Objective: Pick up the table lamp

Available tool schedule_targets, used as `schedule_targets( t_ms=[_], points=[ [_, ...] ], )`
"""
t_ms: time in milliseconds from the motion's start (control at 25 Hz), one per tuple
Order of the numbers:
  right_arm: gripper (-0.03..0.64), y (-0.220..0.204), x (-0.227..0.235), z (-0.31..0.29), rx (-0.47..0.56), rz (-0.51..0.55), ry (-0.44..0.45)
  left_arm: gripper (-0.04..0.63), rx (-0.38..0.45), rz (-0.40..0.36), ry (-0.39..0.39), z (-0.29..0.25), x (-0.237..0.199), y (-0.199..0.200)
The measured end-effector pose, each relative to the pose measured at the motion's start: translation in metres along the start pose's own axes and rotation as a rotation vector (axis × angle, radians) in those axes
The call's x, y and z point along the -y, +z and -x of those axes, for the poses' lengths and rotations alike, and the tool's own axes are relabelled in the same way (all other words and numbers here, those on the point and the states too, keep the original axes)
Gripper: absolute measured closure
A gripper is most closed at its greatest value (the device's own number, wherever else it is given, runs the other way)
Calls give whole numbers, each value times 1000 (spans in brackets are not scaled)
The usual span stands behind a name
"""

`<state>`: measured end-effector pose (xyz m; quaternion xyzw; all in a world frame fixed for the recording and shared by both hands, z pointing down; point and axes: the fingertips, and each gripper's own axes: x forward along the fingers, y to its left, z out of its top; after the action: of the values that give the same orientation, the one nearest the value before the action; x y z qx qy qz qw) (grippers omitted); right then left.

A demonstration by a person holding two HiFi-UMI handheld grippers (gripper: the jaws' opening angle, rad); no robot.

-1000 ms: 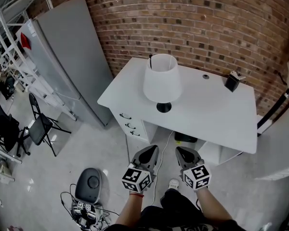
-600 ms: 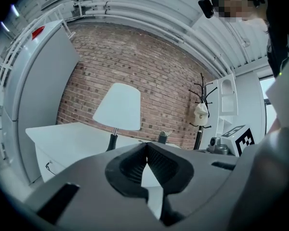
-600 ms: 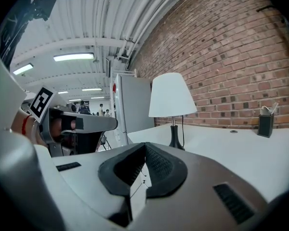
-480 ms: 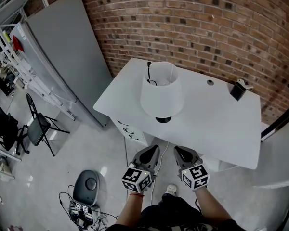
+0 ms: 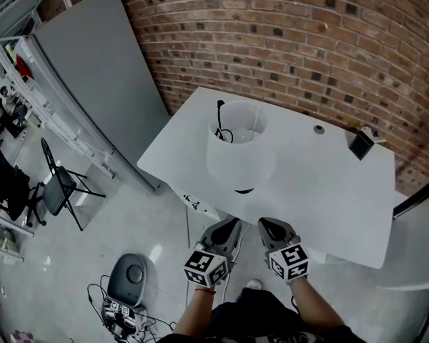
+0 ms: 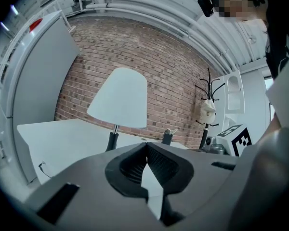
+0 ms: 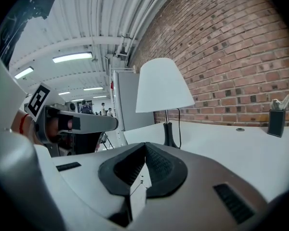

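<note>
On the left floor: folding chair (image 5: 57, 190) before a grey cabinet (image 5: 100, 77); bare floor runs from them to the desk.
Desk (image 5: 329, 191): white, back edge against the brick wall (image 5: 307, 41), near edge just ahead of both grippers.
Left gripper (image 5: 227, 226): jaws together, holding nothing.
Table lamp (image 5: 241, 152): upright, mid-left on the desk, apart from both grippers.
Right gripper (image 5: 270, 225): jaws together, empty.
Holder (image 5: 360, 146): black, at the far right corner; pale contents unclear.
</note>
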<state>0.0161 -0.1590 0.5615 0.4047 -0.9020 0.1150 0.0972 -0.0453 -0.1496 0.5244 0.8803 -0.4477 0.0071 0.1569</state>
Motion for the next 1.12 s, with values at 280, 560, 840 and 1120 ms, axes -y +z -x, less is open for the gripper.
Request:
schedule_targets(
  t_ms=[280, 560, 840, 1120],
  points=[
    [615, 1, 4, -18, 0, 18, 32, 588, 14, 56, -6, -13, -5, -4],
    [615, 1, 5, -25, 1, 30, 43, 588, 28, 93, -51, -23, -6, -4],
    [615, -3, 14, -38, 8, 45, 28, 578, 99, 161, -114, -35, -18, 5],
    [615, -6, 22, -57, -10, 87, 41, 488, 88, 194, -230, -58, -21, 8]
  ],
)
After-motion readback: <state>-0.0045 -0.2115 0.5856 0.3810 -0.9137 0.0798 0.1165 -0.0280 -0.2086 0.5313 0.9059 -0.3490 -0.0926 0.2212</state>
